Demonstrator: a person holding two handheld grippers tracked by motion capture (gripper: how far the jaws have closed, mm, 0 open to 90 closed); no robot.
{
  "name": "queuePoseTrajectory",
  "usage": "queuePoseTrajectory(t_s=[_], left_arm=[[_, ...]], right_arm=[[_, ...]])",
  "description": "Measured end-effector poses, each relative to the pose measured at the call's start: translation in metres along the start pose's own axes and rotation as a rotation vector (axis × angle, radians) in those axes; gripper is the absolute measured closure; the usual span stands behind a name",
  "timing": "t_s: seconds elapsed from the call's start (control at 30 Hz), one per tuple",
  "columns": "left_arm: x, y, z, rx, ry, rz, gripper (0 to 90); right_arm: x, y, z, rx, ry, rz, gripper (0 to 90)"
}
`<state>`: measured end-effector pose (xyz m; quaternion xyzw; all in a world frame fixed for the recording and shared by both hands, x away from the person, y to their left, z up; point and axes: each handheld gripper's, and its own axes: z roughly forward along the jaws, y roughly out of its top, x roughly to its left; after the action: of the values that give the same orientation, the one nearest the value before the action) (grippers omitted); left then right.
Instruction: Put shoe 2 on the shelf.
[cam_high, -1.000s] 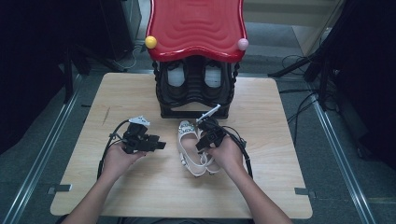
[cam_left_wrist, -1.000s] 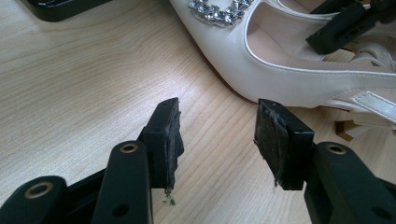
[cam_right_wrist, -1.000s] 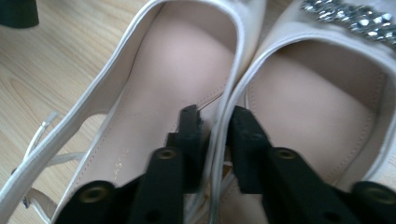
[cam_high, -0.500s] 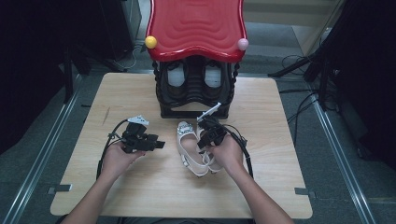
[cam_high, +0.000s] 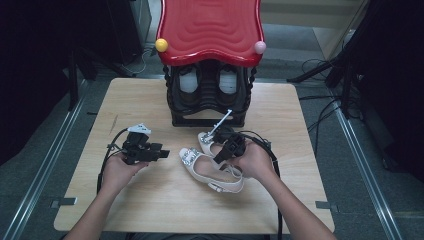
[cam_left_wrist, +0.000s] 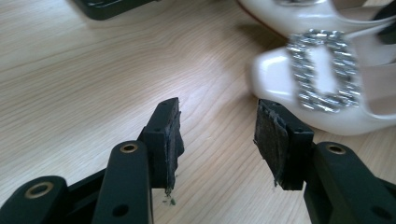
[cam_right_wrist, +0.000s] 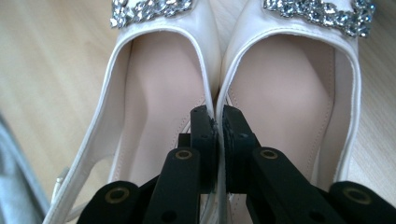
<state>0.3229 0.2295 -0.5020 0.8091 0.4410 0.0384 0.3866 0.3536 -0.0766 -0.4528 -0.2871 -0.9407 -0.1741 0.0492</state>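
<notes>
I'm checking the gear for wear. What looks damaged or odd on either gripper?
The left gripper has frayed, peeling pads, with loose bits hanging at the lower edges. It is open over bare table. The right gripper pinches both white shoes by their touching inner walls.

I've got a light wooden table with rounded corners here, sitting on a grey floor. Using the black rack with the red wavy top as my landmark: it stands at the far middle of the table, with a pair of shoes tucked inside it. Just in front of the rack, a touch to the right, two white shoes with sparkly buckles lie side by side on the wood, touching each other, toes pointing left and toward the rack. Left of the shoes and in front of the rack it's bare wood grain.
</notes>
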Motion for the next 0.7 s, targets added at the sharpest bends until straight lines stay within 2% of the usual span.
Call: queuePoseTrajectory(t_s=[0.17, 0.4, 0.53, 0.7], left_arm=[[0.006, -0.008, -0.008, -0.012, 0.02, -0.026, 50.9], [0.01, -0.017, -0.017, -0.022, 0.039, -0.05, 50.8], [0.012, -0.021, -0.02, -0.024, 0.045, -0.06, 50.8], [0.013, -0.024, -0.022, -0.025, 0.052, -0.065, 50.7]], right_arm=[[0.004, 0.006, -0.021, -0.009, 0.038, -0.129, 86.0], [0.007, 0.03, -0.06, -0.036, 0.075, -0.254, 85.9], [0.012, 0.045, -0.088, -0.052, 0.078, -0.34, 85.9], [0.02, 0.06, -0.123, -0.08, 0.101, -0.398, 85.9]])
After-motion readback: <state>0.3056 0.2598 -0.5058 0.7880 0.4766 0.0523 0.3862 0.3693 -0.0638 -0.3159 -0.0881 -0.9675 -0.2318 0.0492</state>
